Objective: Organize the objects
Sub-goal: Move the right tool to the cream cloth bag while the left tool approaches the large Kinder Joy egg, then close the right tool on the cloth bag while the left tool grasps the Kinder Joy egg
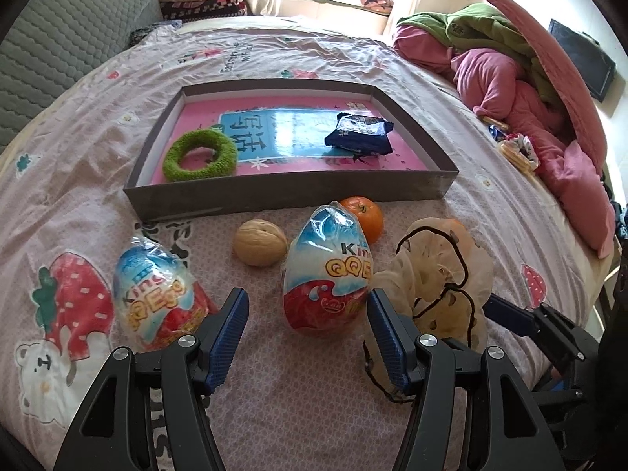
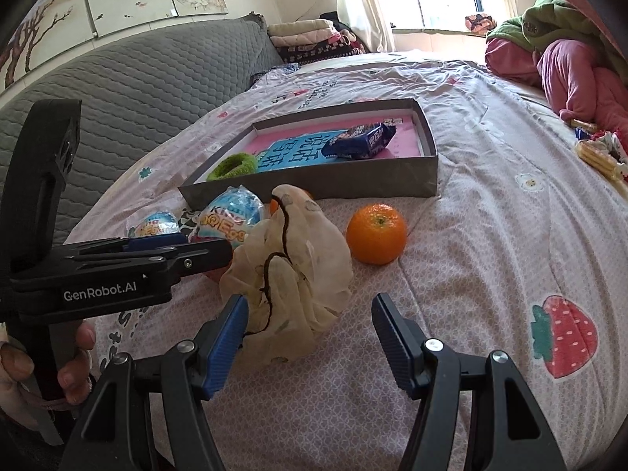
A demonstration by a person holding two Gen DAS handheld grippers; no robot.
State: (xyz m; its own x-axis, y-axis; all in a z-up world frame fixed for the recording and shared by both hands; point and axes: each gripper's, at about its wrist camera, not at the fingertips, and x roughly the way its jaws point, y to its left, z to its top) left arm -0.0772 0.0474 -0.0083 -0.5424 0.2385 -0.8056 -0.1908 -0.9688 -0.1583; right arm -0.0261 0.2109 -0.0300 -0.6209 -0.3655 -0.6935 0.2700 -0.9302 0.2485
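My left gripper (image 1: 308, 300) is open, low over the bed. A wrapped chocolate egg (image 1: 327, 271) stands between its fingers, close to the right pad and clear of the left one. A second wrapped egg (image 1: 157, 294) lies outside the left finger. My right gripper (image 2: 310, 302) is open around the near side of a cream gauzy pouch with a dark cord (image 2: 290, 267), whose cord touches the left pad. A walnut (image 1: 259, 241) and an orange (image 1: 363, 216) lie ahead of the eggs. The grey box (image 1: 290, 192) holds a green knitted ring (image 1: 200, 153) and a dark blue snack packet (image 1: 359, 135).
Another orange (image 2: 376, 233) sits right of the pouch. The left gripper's body (image 2: 157, 253) reaches in from the left, held by a hand (image 2: 74, 357). Pink and green bedding (image 1: 510, 78) is piled at the right. A grey padded headboard (image 2: 137, 90) borders the left.
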